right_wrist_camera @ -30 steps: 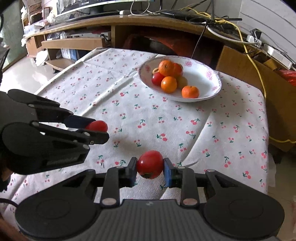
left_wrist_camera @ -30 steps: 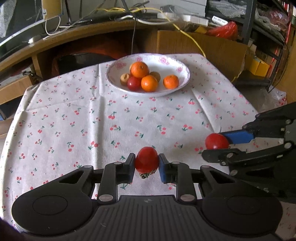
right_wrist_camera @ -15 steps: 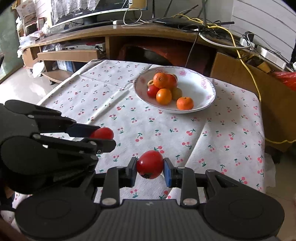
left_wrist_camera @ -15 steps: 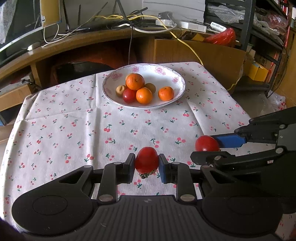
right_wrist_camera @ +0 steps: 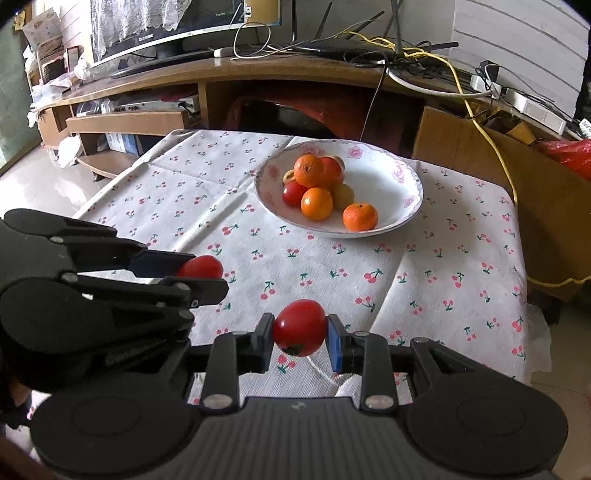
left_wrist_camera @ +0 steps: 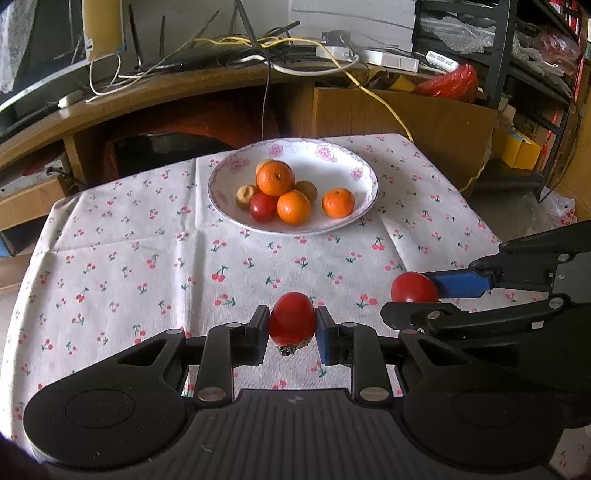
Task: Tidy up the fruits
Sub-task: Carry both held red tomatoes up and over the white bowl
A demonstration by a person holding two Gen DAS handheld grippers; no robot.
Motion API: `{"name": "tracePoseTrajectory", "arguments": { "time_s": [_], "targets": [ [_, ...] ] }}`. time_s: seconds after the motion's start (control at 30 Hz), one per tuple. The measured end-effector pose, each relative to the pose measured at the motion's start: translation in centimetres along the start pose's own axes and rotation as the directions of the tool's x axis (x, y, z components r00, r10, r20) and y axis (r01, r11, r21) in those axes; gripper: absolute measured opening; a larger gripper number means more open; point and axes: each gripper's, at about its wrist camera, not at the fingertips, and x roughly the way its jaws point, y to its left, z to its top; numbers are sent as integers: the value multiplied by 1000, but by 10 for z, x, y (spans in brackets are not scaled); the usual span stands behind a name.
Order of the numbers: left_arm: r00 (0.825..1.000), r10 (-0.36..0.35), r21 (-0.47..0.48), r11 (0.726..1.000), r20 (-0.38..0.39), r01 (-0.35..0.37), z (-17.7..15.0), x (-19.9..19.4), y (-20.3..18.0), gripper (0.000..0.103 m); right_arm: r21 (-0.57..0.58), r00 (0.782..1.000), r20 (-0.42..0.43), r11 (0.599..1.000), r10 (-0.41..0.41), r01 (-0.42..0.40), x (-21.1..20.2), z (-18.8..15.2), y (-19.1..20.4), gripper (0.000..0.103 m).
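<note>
My left gripper point(left_wrist_camera: 291, 325) is shut on a red tomato point(left_wrist_camera: 291, 319), stem end down, above the cherry-print tablecloth point(left_wrist_camera: 147, 258). My right gripper point(right_wrist_camera: 300, 332) is shut on a second red tomato point(right_wrist_camera: 300, 328). Each gripper shows in the other's view, holding its tomato: the right one point(left_wrist_camera: 415, 291) at the right edge, the left one point(right_wrist_camera: 201, 271) at the left edge. A white flowered bowl point(left_wrist_camera: 354, 166) at the table's far side holds three oranges point(left_wrist_camera: 274, 178), a red fruit point(left_wrist_camera: 263, 206) and small yellowish fruits. Both grippers hang short of the bowl.
A wooden desk point(left_wrist_camera: 166, 88) with cables, a monitor point(right_wrist_camera: 166, 22) and a power strip stands behind the table. A cardboard panel point(left_wrist_camera: 406, 122) and shelves with a red bag point(left_wrist_camera: 450, 81) are at the right. The cloth drops off at the table's right edge point(right_wrist_camera: 521, 295).
Both views have tilted up a little, so the bowl and table sit lower in frame and more of the desk shows. Both tomatoes stay gripped.
</note>
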Motion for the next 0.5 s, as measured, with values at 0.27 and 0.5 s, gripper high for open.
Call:
{"name": "tracePoseTrajectory", "arguments": {
  "time_s": [0.27, 0.5],
  "targets": [
    [1000, 0, 3, 1000, 25, -1, 15, 3, -3, 32, 24, 1000, 18, 1000, -18, 17, 2, 10, -11, 49],
    [999, 9, 12, 1000, 50, -10, 34, 9, -1, 32, 38, 998, 47, 999, -32, 30, 5, 25, -19, 49]
  ]
}}
